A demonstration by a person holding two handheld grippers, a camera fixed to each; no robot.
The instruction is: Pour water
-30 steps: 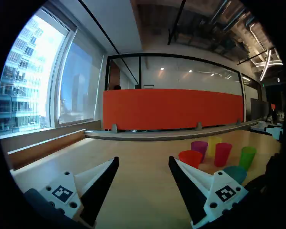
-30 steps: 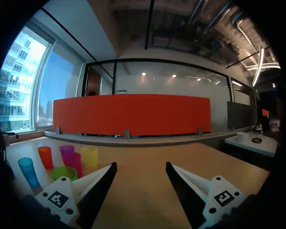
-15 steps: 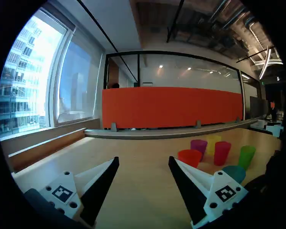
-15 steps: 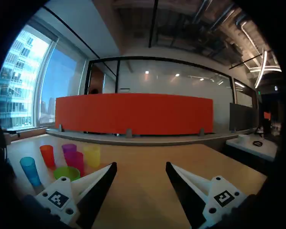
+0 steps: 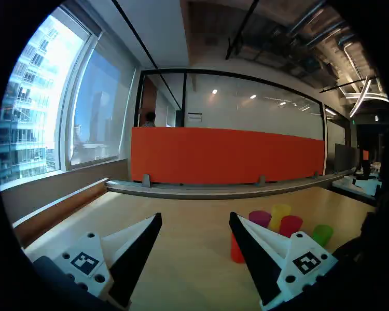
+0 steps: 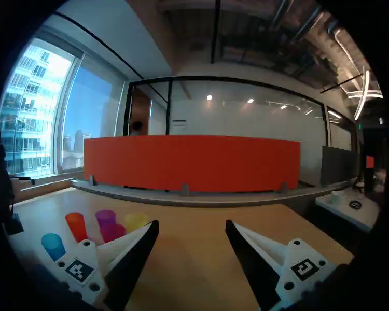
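Left gripper view is showing the left gripper [image 5: 194,215] hanging over the bench [image 5: 142,207], its fingers spread wide and pinching nothing. The cups at four o'clock are crowding together, so a finger reaching for one could be knocking over its neighbour. I am counting five there: one orange cup [image 5: 236,249] partly behind a finger, one purple cup [image 5: 259,217], one yellow cup [image 5: 279,213], one pink cup [image 5: 290,224] and one green cup [image 5: 322,234]. Right gripper view is showing the right gripper [image 6: 192,223] with fingers likewise spread and empty. A loose pinch could be letting a smooth cup slip mid-pour, and I cannot tell which is holding water. At eight o'clock five are standing: one blue cup [image 6: 53,245], one orange cup [image 6: 76,225], one purple cup [image 6: 105,217], one pink cup [image 6: 113,231] and one yellow cup [image 6: 136,220].
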